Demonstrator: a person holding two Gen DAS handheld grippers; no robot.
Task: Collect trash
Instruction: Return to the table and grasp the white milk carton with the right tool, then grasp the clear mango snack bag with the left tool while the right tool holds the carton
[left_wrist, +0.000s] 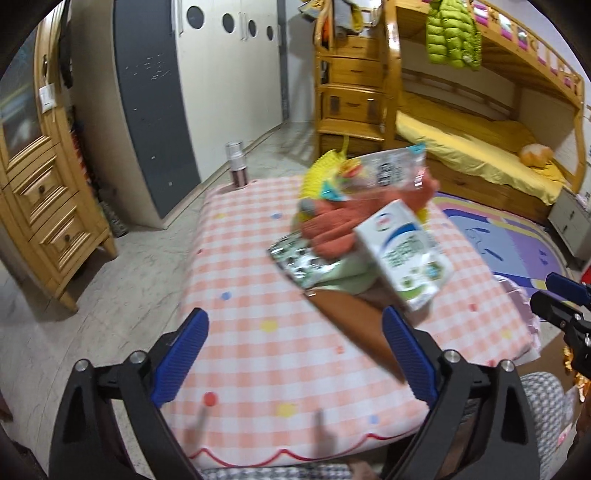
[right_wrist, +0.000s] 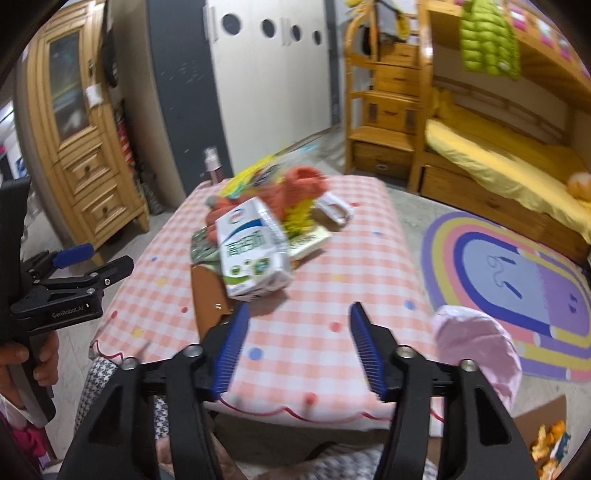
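Observation:
A white and green milk carton (left_wrist: 404, 254) (right_wrist: 253, 251) lies on top of a pile in the middle of the pink checked table (left_wrist: 280, 343) (right_wrist: 325, 280). The pile holds an orange cloth (left_wrist: 332, 229) (right_wrist: 295, 188), a yellow item (left_wrist: 321, 173), a clear printed wrapper (left_wrist: 388, 171), a silver foil packet (left_wrist: 299, 262) (right_wrist: 201, 247) and a brown sheet (left_wrist: 354, 321) (right_wrist: 208, 299). My left gripper (left_wrist: 295, 350) is open and empty, just short of the pile. My right gripper (right_wrist: 299, 347) is open and empty, just short of the carton.
A pink bottle (left_wrist: 236, 162) (right_wrist: 212, 166) stands at the table's far left corner. A pink bag (right_wrist: 480, 347) hangs at the table's right. A wooden cabinet (left_wrist: 40, 192) is left, a bunk bed (left_wrist: 480, 147) right, a rug (right_wrist: 517, 288) on the floor.

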